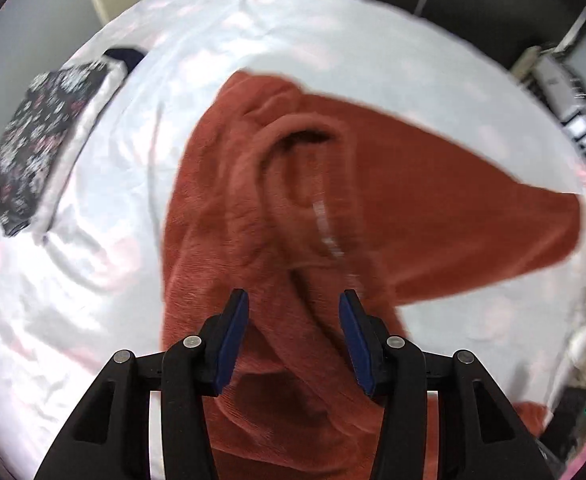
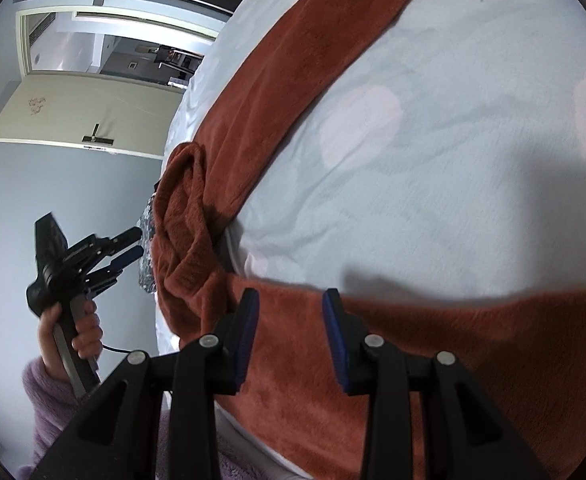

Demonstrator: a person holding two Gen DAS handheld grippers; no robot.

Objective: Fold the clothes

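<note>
A rust-red fleece garment (image 1: 413, 200) lies spread on the bed, its neck opening (image 1: 305, 140) and a white label (image 1: 325, 224) facing up. My left gripper (image 1: 293, 300) points down over it, open, with fabric under the gap but not pinched. In the right wrist view the garment (image 2: 413, 340) runs across the bed in a band, with a bunched part (image 2: 185, 232) at the bed's edge. My right gripper (image 2: 291, 300) hovers over that band with jaws parted and the pads clear of the cloth. The left gripper (image 2: 138, 243) shows there beside the bunched part, open and empty, held by a hand (image 2: 85, 332).
The bed (image 1: 93, 280) has a white cover with pale pink dots (image 2: 357, 124). A folded dark floral garment (image 1: 33, 140) lies at its far left, with a navy item (image 1: 125, 56) behind it. A lilac sleeve (image 2: 49, 392) and a door (image 2: 93, 112) are on the left; furniture (image 1: 565, 92) stands beyond the bed.
</note>
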